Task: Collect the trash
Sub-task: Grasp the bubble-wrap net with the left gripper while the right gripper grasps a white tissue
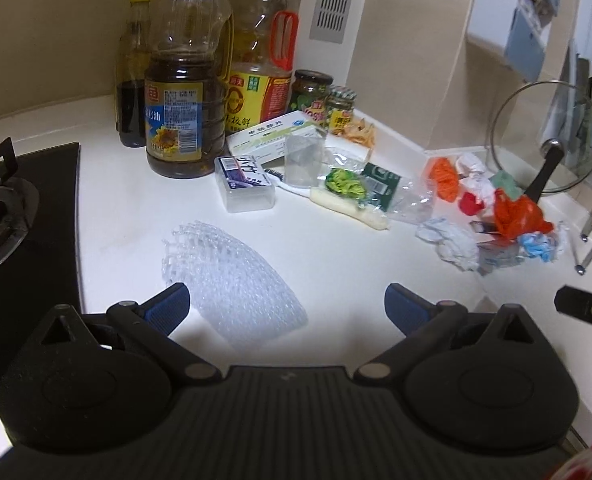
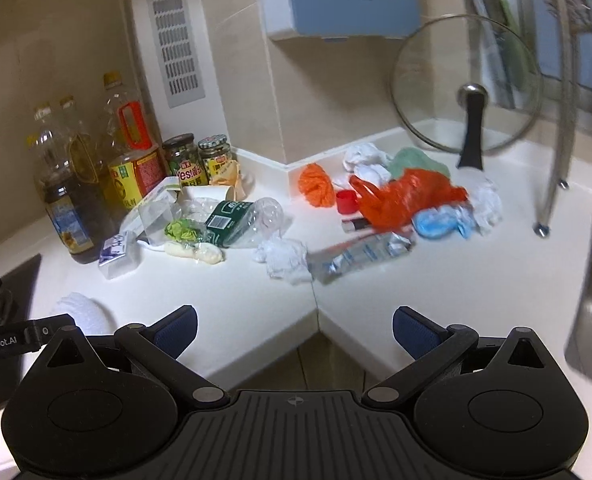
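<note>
Between the spread-apart left tool (image 1: pixel 285 306) fingers, on the white bench (image 1: pixel 336 264), lies a foam fruit net (image 1: pixel 231 276); light, soft, springy; pinch its near edge; right tool (image 2: pixel 293 330) likewise apart, holding nothing

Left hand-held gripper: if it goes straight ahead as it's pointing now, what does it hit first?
Probably the white foam net sleeve, lying on the counter just ahead, closer to the left finger. The left hand-held gripper is open; its height above the sleeve is unclear.

- I see a white foam net sleeve (image 1: pixel 235 280) lying flat near my left gripper — translucent, mesh-patterned.
- Crumpled white tissue (image 2: pixel 285 258) beside a flattened foil wrapper (image 2: pixel 360 256).
- Orange plastic bag (image 2: pixel 408 196), bunched, behind them.
</note>
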Demonstrator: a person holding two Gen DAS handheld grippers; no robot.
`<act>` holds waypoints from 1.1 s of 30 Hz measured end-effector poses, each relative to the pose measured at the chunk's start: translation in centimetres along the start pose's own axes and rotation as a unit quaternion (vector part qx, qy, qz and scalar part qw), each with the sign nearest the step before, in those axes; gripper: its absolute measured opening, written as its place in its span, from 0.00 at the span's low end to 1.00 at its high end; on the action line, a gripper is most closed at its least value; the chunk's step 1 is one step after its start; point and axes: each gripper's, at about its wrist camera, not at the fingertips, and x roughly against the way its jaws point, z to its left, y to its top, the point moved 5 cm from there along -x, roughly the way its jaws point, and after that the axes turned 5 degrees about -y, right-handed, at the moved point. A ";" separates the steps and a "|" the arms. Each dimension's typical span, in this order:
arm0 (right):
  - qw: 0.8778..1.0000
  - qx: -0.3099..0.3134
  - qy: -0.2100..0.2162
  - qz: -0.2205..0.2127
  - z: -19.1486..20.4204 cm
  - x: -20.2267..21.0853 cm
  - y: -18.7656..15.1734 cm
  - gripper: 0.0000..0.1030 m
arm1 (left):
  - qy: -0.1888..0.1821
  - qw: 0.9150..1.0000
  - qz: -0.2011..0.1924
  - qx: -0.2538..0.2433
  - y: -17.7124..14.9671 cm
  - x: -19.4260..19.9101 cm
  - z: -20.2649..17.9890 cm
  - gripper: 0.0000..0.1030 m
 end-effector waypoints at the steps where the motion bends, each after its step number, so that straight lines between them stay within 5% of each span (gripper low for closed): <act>1: 1.000 0.008 0.005 0.001 0.1 -0.9 0.4 1.00 | 0.008 1.000 0.000 0.000 0.1 -0.5 0.0 1.00; 8: 0.996 0.073 0.055 0.003 0.7 -6.7 2.3 1.00 | 0.065 0.998 -0.003 0.013 0.2 -3.7 -0.1 0.94; 17: 0.974 0.169 0.149 0.011 0.5 -12.8 3.7 1.00 | 0.155 0.987 0.000 0.047 0.2 -6.8 -0.8 0.83; 21: 0.964 0.199 0.177 0.019 0.5 -14.6 4.0 0.89 | 0.168 0.984 0.013 0.050 0.0 -7.9 -0.8 0.77; 26: 0.958 0.221 0.181 0.025 0.9 -16.5 4.1 0.85 | 0.178 0.982 0.032 0.052 -0.2 -8.6 -0.1 0.54; 33: 0.955 0.232 0.177 0.044 1.0 -17.7 3.5 0.58 | 0.194 0.979 0.034 0.046 -0.2 -8.6 0.4 0.26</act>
